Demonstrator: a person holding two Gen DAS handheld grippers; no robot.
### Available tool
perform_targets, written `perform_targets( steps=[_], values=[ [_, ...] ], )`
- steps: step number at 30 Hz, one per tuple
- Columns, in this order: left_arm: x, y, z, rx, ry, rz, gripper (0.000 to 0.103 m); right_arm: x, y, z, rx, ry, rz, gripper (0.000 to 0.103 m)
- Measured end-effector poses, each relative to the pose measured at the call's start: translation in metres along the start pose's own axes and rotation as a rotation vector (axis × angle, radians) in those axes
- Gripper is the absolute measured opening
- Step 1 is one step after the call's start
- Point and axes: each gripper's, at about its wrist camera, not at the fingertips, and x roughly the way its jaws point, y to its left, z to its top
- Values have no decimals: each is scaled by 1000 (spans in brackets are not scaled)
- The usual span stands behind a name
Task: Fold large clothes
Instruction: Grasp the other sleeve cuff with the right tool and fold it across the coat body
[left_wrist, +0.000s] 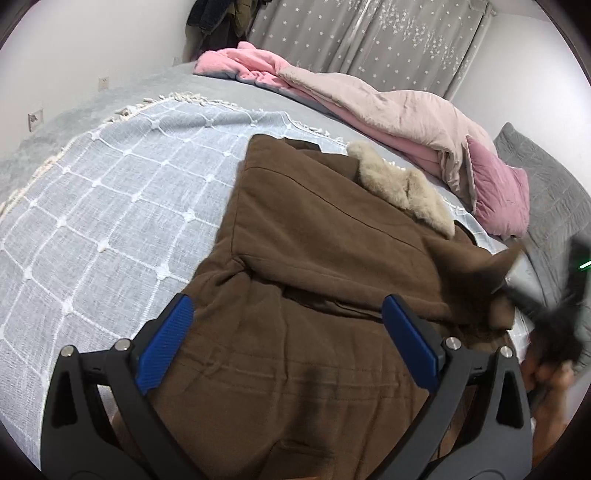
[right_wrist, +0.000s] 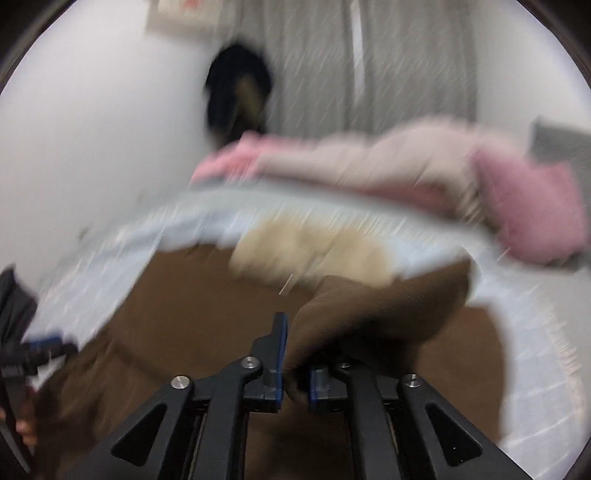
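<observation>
On bed: brown coat (left_wrist: 314, 258); L tongs (left_wrist: 288, 343) spread (empty), R tongs (right_wrist: 295, 354) pinching coat fabric.

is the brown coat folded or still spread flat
Partly folded. One side of the coat lies doubled over its body with the fur collar on top; the right gripper holds a lifted fold of it.

left wrist: close above the brown coat (left_wrist: 314, 280), facing the curtain (left_wrist: 369, 37).
right wrist: closer, blurred, same coat (right_wrist: 184, 295) and curtain (right_wrist: 314, 74).
</observation>
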Motion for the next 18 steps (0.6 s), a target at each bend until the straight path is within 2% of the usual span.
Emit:
perform_targets(
  steps=[2, 4, 5, 7, 9, 11, 14, 16, 17, 18],
  values=[
    [-2, -2, 1, -12, 2, -35, 102, 24, -7, -18, 75, 128, 61, 16],
    [-4, -9, 1, 2, -2, -70, 102, 24, -18, -30, 155, 182, 111, 23],
    [-5, -15, 1, 22, -4, -82, 102, 16, -23, -30, 187, 177, 143, 27],
    [-6, -29, 1, 68, -7, -100, 102, -14, -36, -28, 266, 118, 226, 49],
    [-4, -51, 0, 132, -6, -106, 102, -45, -52, -30, 347, 37, 255, 58],
    [-1, -73, -3, 202, 12, -110, 102, -67, -72, -32, 440, -23, 236, 59],
    [10, -126, -16, 372, 52, -115, 102, -81, -100, -45, 538, -90, 198, 59],
    [22, -168, -26, 493, 70, -111, 102, -77, -113, -53, 582, -93, 190, 58],
    [26, -179, -28, 521, 74, -111, 102, -74, -121, -56, 605, -83, 190, 57],
    [31, -194, -31, 555, 79, -111, 102, -71, -126, -58, 624, -79, 197, 49]
  ],
)
